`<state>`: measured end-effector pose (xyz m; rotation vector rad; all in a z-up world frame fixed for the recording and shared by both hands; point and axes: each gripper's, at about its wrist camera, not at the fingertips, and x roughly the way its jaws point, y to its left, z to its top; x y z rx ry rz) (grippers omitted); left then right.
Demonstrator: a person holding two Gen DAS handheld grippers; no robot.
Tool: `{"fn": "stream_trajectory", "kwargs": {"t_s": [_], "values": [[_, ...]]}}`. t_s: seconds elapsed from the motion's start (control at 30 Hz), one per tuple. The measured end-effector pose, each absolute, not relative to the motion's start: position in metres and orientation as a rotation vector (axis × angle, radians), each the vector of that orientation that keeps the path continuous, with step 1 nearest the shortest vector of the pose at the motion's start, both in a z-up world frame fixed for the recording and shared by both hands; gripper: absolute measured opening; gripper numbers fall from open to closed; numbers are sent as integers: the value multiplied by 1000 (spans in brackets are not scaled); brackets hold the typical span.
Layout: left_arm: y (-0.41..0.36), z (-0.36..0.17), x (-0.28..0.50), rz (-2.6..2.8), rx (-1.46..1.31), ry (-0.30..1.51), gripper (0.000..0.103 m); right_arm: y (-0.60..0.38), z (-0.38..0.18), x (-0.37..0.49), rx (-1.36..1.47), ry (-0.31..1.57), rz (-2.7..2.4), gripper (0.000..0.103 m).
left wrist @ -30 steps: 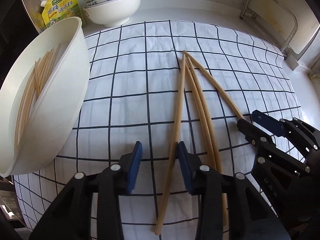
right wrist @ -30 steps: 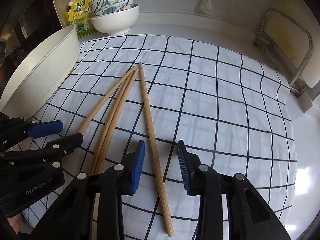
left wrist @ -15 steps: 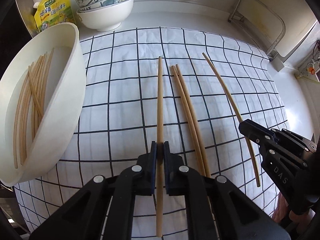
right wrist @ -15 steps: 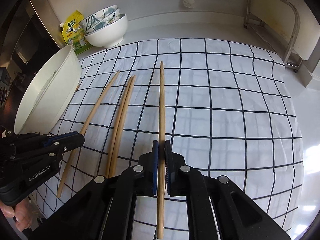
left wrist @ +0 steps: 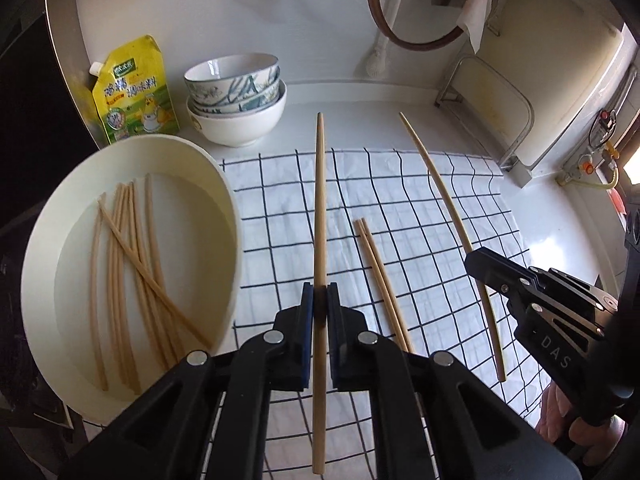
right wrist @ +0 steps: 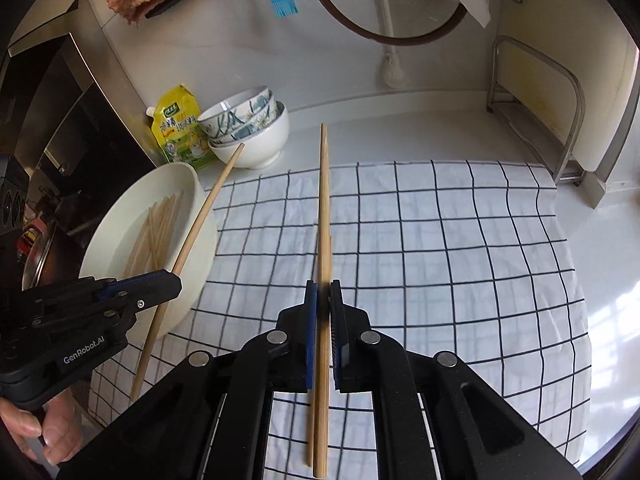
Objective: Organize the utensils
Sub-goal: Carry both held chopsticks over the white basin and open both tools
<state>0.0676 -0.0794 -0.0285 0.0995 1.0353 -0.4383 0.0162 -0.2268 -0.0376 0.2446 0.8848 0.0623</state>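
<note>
Gripping one chopstick (left wrist: pixel 320 216) each, the left gripper (left wrist: pixel 319 312) and right gripper (right wrist: pixel 323 312) have their jaws fully closed on the sticks, raised just right of the white basin (left wrist: pixel 234 216). Held near one end, either stick could pivot or slip and miss that basin, where other chopsticks already lie; two more (left wrist: pixel 380 276) rest on the checked cloth (left wrist: pixel 440 208).
</note>
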Motion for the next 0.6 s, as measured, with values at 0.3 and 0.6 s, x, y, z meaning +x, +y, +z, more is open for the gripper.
{"fn": "stream_trajectory", "kwargs": {"t_s": [0.3, 0.6], "values": [[-7, 3, 86, -385, 74, 961, 7, -160, -10, 46, 236, 825, 141, 6], [71, -3, 104, -291, 17, 960, 7, -78, -11, 81, 174, 858, 249, 6]]}}
